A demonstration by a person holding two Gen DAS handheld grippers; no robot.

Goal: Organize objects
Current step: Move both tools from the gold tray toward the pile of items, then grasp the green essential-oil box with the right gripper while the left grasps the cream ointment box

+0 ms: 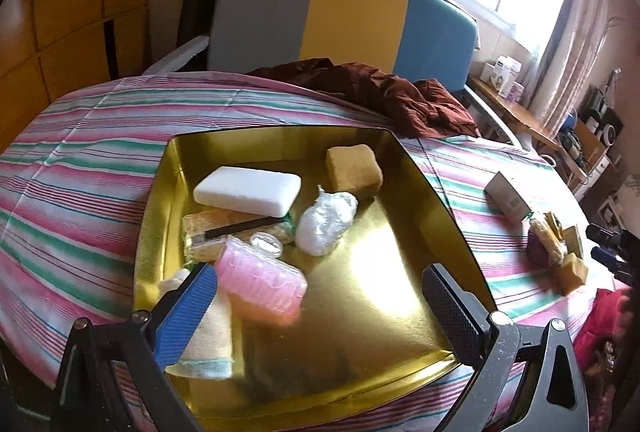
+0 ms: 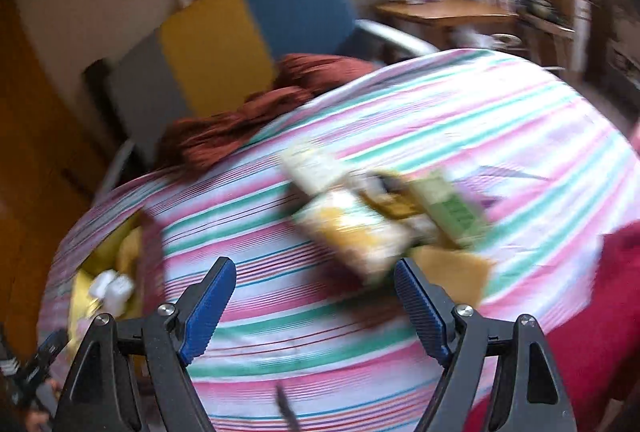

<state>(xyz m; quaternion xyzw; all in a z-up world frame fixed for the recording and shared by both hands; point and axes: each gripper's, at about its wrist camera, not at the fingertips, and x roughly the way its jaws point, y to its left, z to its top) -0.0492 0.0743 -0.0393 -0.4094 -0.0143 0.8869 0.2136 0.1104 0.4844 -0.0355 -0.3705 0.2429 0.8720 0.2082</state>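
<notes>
Two grippers, both with jaws spread and nothing between them. My left gripper hangs over the gold tray on the striped bedsheet. In the tray I count a white block, tan sponge, crumpled plastic bag, pink bottle, black-handled brush and folded cloth. My right gripper points at a blurred pile of packets loose on the sheet, well apart from the tray.
</notes>
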